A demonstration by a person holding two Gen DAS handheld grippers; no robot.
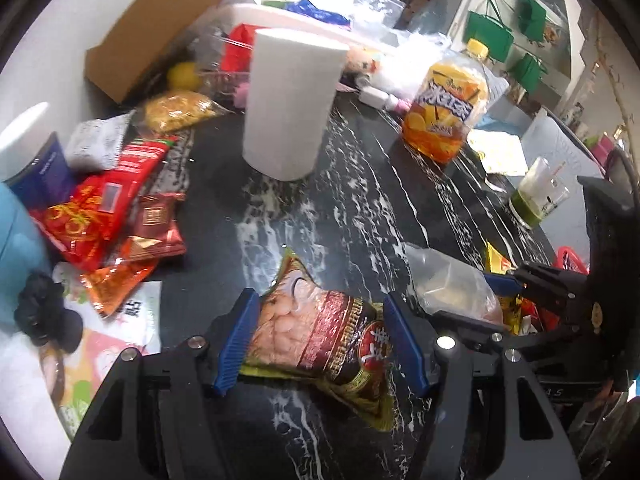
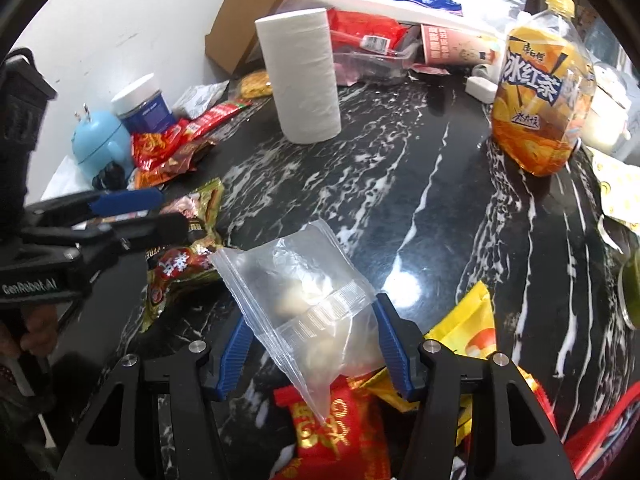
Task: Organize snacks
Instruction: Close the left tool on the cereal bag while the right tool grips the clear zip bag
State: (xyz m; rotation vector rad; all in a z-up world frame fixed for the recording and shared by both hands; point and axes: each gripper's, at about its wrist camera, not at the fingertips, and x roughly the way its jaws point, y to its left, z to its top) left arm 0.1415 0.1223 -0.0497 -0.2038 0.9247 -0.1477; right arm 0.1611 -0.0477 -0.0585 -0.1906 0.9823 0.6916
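My left gripper (image 1: pixel 320 344) has its blue pads on both sides of a brown and green snack packet (image 1: pixel 320 340) lying on the black marble table (image 1: pixel 360 208); it shows from the side in the right wrist view (image 2: pixel 160 216). My right gripper (image 2: pixel 312 354) is closed on a clear zip bag (image 2: pixel 304 280) with pale round pieces inside, held above a red packet (image 2: pixel 332 428) and a yellow packet (image 2: pixel 468 328). The zip bag also shows in the left wrist view (image 1: pixel 448 284). A pile of red snack packets (image 1: pixel 100 208) lies at the left.
A paper towel roll (image 1: pixel 288 104) stands mid-table. An iced tea bottle (image 1: pixel 448 108) stands to the right, with a glass cup (image 1: pixel 540 196) nearer the edge. A cardboard box (image 1: pixel 160 28), a blue-labelled jar (image 2: pixel 144 104) and a light blue toy (image 2: pixel 100 144) are at the back left.
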